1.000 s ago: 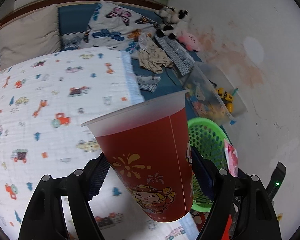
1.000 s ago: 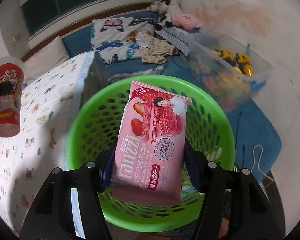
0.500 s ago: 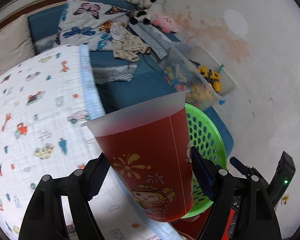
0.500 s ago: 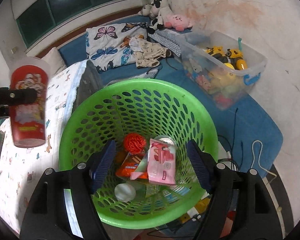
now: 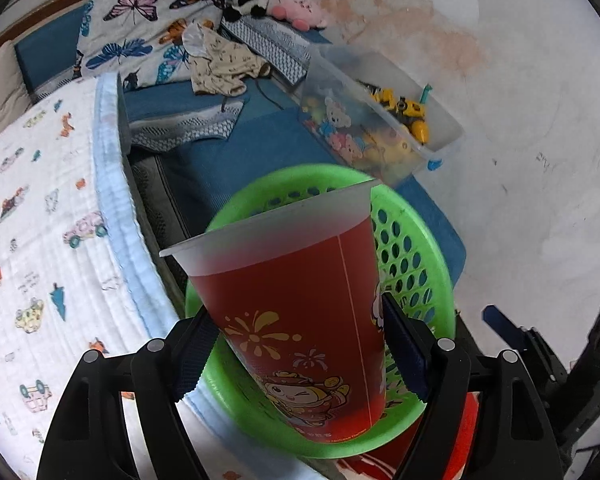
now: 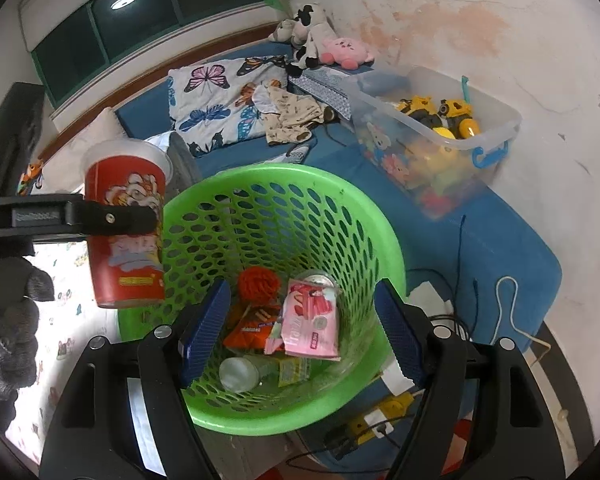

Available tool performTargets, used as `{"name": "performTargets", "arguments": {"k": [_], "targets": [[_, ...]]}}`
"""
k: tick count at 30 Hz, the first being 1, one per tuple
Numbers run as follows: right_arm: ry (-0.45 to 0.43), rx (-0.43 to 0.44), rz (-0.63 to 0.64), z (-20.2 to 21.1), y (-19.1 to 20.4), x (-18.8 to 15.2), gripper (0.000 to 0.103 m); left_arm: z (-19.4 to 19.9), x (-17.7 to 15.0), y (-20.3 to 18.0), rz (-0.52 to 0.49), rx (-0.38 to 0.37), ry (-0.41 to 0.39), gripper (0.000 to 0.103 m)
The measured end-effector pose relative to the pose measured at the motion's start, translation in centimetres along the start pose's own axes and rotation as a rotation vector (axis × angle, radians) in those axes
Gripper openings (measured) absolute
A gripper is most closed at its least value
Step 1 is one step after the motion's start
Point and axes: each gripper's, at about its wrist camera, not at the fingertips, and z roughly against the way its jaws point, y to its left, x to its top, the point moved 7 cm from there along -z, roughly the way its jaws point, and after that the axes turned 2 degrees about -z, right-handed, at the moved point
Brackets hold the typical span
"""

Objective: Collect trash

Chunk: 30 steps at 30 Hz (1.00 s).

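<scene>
Green basket (image 6: pixel 340 208): perforated plastic, round, standing at the edge of the bed (image 5: pixel 40 240); every place below is given relative to it.
Red cup (image 5: pixel 300 312): printed paper cup with a frosted rim, tilted, held in front of the basket's near rim in the left wrist view; in the right wrist view it hangs just outside the basket's left rim (image 6: pixel 126 224).
Left claw (image 5: pixel 300 344): clenched on the red cup, a pad pressing each side of its wall.
Right claw (image 6: pixel 300 336): released, above the basket's opening with nothing between its blue pads (image 6: pixel 204 332); its jaws have just been opening.
Pink snack packet (image 6: pixel 312 320): lying inside the basket on the other rubbish, clear of the right claw.
Other contents: an orange wrapper (image 6: pixel 252 328), a red ball (image 6: pixel 258 284) and a clear plastic bottle (image 6: pixel 240 374) on the basket's floor.
Toy bin (image 6: pixel 436 140): clear plastic box of toys beyond the basket, to its right, against the wall.
Gloved hand (image 6: pixel 12 328): grey glove, left of the basket, below the left claw.
</scene>
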Motion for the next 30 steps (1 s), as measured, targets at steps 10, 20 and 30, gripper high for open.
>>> {"name": "performTargets", "arguments": {"k": [10, 20, 30], "targets": [[0.006, 0.002, -0.013, 0.3, -0.6, -0.8, 0.074, -1.9, -0.6, -0.8, -0.042, 0.010, 0.037, 0.080], [0.005, 0.037, 0.002, 0.8, 1.0, -1.4, 0.074, 0.9, -1.3, -0.8, -0.109, 0.029, -0.026, 0.081], [-0.005, 0.070, 0.071, 2.1, 5.6, -3.2, 0.074, 7.3, -3.2, 2.5, -0.095, 0.058, -0.147, 0.084]]}}
